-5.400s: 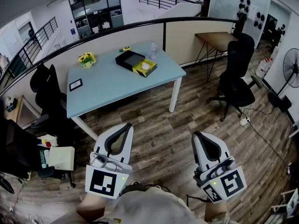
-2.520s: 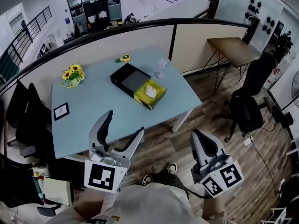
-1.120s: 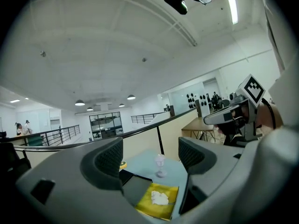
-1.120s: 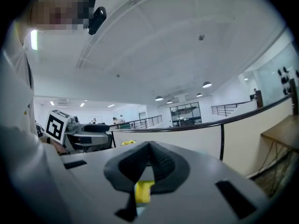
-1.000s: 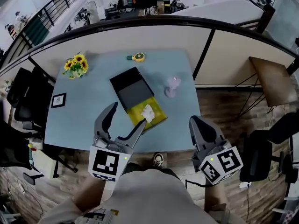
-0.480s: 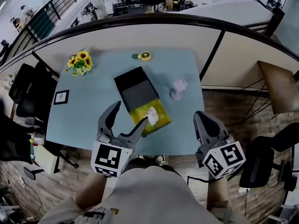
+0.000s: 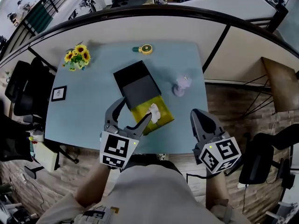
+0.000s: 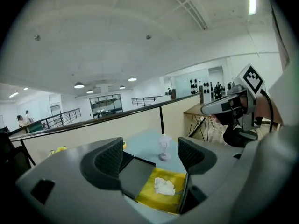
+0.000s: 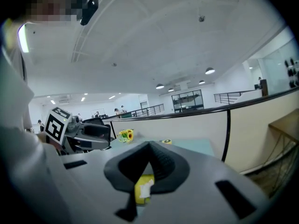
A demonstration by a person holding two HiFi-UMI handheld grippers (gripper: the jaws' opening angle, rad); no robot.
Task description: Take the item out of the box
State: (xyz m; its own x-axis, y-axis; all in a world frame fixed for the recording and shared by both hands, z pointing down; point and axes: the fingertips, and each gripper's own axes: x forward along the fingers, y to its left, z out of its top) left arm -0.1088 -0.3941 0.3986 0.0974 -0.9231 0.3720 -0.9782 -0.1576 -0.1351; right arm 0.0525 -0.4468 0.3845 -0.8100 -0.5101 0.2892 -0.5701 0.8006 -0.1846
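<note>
A yellow open box lies near the front edge of the light blue table, with a crumpled white item inside it. A black tray with a grey floor touches its far side. My left gripper is open just in front of the yellow box, its right finger close to the box's near corner. In the left gripper view the box and white item show between the spread jaws of the left gripper. My right gripper is shut and holds nothing, at the table's front right corner; the yellow box shows under its jaws.
A clear stemmed glass stands right of the tray. Sunflowers, a yellow tape measure and a small picture frame sit farther off. Black chairs stand left and right of the table. A partition wall backs it.
The person has walked up to the table, which now lies right under the grippers. The left gripper opened on the way and now reaches over the front edge beside the yellow box.
</note>
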